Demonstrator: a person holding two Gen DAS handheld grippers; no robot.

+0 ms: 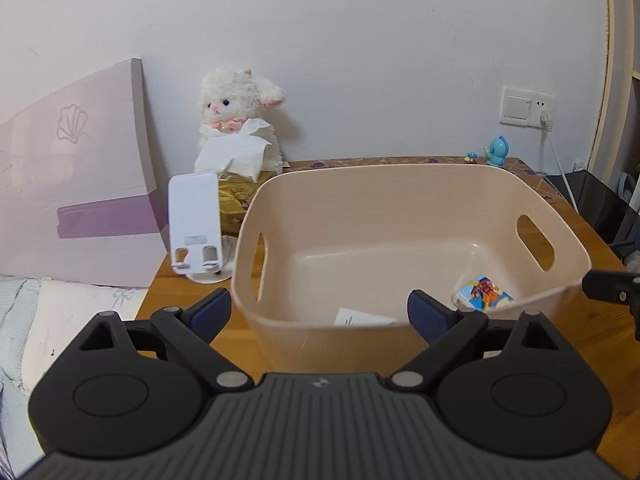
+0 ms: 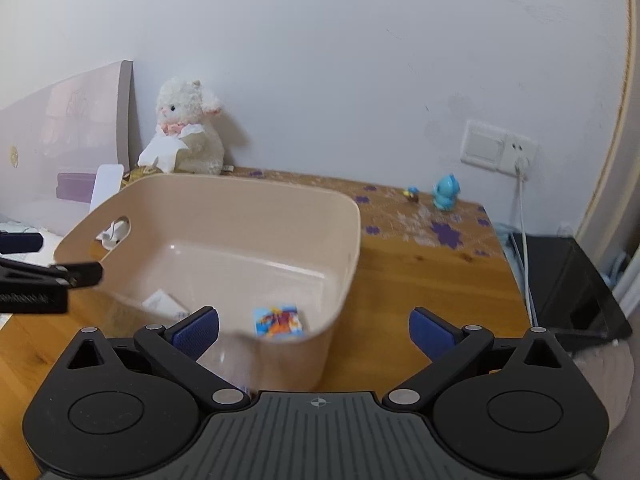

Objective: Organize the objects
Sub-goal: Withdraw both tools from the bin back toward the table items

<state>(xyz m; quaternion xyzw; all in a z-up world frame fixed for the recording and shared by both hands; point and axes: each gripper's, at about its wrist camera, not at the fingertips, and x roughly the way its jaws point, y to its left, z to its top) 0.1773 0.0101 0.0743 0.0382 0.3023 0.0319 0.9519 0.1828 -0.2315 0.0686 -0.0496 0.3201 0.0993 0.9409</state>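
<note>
Left hand-held gripper (image 1: 319, 312) spread wide, holding nothing, its fingers either side of the near wall of one beige bin (image 1: 400, 200) on the wooden tabletop (image 1: 592, 320). Right hand-held gripper (image 2: 314, 330) equally wide, empty, at the bin's near right corner. Inside the bin: one colourful packet (image 1: 484, 292), one white card (image 1: 360, 317). At the tabletop's far edge: one plush lamb (image 1: 236, 120), one white phone stand (image 1: 196, 220), one blue figurine (image 1: 498, 151).

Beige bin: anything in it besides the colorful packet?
Yes: in the right wrist view a white paper item lies on the beige bin's floor, left of the colorful packet.
</note>
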